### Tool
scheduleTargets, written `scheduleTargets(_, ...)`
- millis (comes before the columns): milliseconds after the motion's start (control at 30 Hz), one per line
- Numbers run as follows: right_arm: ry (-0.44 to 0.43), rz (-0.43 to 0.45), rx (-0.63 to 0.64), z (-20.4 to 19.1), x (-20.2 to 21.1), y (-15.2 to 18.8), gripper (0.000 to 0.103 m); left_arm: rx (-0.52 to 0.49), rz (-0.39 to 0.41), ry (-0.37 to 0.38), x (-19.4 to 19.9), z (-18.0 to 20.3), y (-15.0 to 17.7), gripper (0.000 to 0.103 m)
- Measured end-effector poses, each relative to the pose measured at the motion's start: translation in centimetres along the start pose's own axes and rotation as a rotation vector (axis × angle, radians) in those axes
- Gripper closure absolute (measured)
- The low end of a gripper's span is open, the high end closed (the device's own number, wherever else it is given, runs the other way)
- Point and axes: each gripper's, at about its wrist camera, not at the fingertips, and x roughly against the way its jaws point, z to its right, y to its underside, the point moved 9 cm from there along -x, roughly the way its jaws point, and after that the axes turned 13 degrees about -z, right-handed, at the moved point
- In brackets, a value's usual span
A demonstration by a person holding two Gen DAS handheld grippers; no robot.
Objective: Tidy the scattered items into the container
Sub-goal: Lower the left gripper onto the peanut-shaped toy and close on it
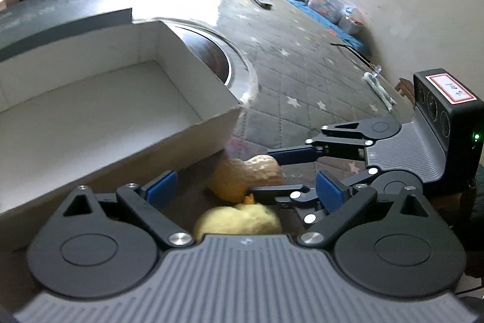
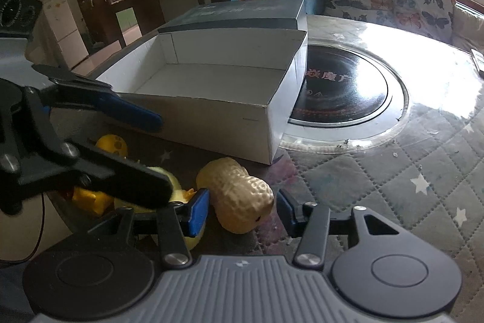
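One ridged peanut toy (image 2: 239, 196) | smooth cardboard box (image 2: 211, 111) | quilted cloth (image 2: 393, 186)

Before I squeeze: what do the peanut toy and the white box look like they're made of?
Peanut toy: probably moulded plastic or rubber, matte tan, with a dimpled shell texture and a smooth, seamless body; hard or soft I can't tell. Box: thin cardboard, matte white, shown by sharp folded corners, thin raw edges and flat walls.

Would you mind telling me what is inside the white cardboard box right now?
The box shows only its bare white floor and walls; no toy is in it. The near inner corner is hidden behind its front wall. The peanut toy lies outside on the table.
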Motion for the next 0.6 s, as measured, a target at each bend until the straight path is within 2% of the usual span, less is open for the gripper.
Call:
scheduleTargets(100,-0.010,0.000,-0.004,0.2,-0.1,0.2,0.053,0.019,-0.020,0.014,-0.8,-0.1,-0.2,0.008)
scheduleTargets(433,-0.032,0.008,-0.018,0.4,-0.3,0.7,0.055,0.059,-0.085,0.081,-3.2,0.2,-0.6,0.022)
scheduleTargets(600,-0.016,0.018,-0.012,0.2,-0.3,0.8,0.055,0.068,-0.094,0.062,-3.8,0.1,-1.0,0.022)
